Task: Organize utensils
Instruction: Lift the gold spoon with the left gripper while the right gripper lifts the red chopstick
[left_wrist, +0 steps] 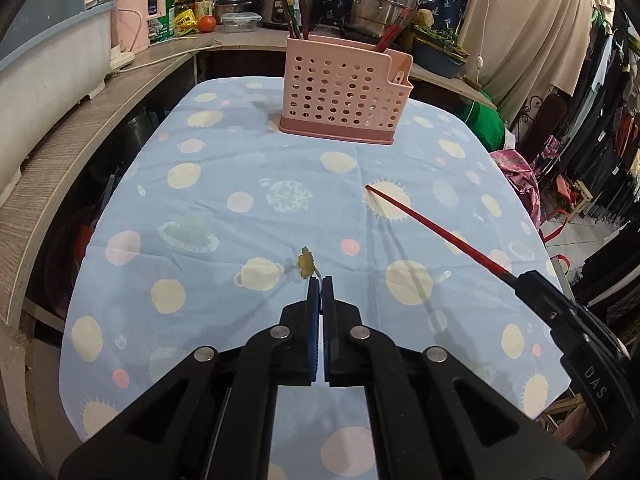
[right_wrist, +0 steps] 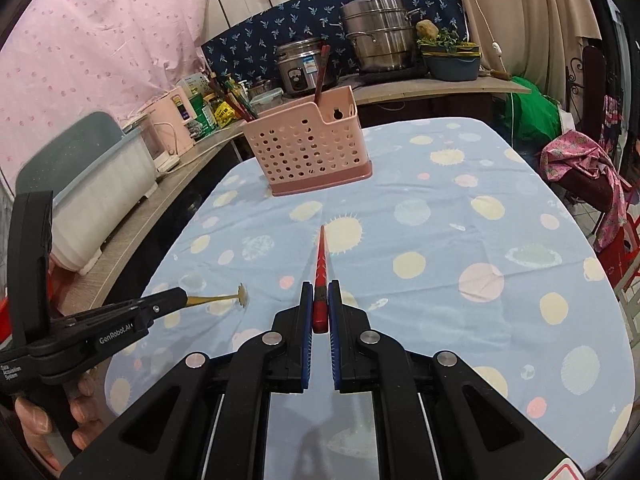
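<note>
Right hand-held gripper (right_wrist: 320, 308) is clenching the red chopstick (right_wrist: 321, 264) by its thick end, left hand-held gripper (left_wrist: 321, 286) pinching a small gold fork (left_wrist: 307, 267); both in front of the pink holder (left_wrist: 340, 92). Light, stiff, slippery: end grips are risking pivot.

holder (left_wrist: 344, 92) on table (left_wrist: 224, 184), chopsticks (left_wrist: 296, 4) inside

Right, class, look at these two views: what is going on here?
A person is sorting utensils with a handheld gripper in each hand. The left gripper is shut on a small gold flower-topped fork; the right gripper is shut on a red chopstick. Both utensils are clear of the blue patterned tablecloth. The pink perforated holder, already holding chopsticks, stands at the table's far end.
</note>
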A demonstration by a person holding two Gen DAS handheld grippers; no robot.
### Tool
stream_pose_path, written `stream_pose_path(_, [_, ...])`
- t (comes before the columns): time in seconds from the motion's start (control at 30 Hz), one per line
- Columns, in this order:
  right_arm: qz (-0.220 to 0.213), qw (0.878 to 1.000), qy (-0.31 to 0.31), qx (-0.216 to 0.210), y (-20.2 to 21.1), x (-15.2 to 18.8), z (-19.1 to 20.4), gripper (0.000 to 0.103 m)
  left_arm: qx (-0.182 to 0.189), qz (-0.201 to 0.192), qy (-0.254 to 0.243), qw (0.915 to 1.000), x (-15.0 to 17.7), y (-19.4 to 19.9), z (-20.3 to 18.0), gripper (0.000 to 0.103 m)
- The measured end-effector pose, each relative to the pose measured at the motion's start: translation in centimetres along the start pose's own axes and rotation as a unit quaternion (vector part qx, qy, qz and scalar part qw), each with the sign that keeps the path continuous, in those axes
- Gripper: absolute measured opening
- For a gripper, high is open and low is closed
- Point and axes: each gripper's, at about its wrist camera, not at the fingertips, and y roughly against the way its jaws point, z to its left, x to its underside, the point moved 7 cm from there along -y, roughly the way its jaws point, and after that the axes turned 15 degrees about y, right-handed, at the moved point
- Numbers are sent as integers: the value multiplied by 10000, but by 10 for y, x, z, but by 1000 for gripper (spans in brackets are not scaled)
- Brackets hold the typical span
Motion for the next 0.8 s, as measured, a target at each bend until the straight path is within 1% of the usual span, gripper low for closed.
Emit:
stream_pose_path(0.13, [-156,9999,13,8,3,-19,-4,7,30,-16,-18,10000,-8,6,-3,1])
stream_pose_path(0.37, [-452,9990,64,27,8,-54,-9,7,83,-155,-64,9998,-34,18,-11,1])
stream_pose_path(0.57, [-740,9972,122,38,12,-91,-14,7,157,-315,-102,9993,-62,27,-20,1])
stream_pose_path(0.8, [-1050,9944,153,12,16,-134,-20,7,338,-476,-125,9982,-102,39,-33,1])
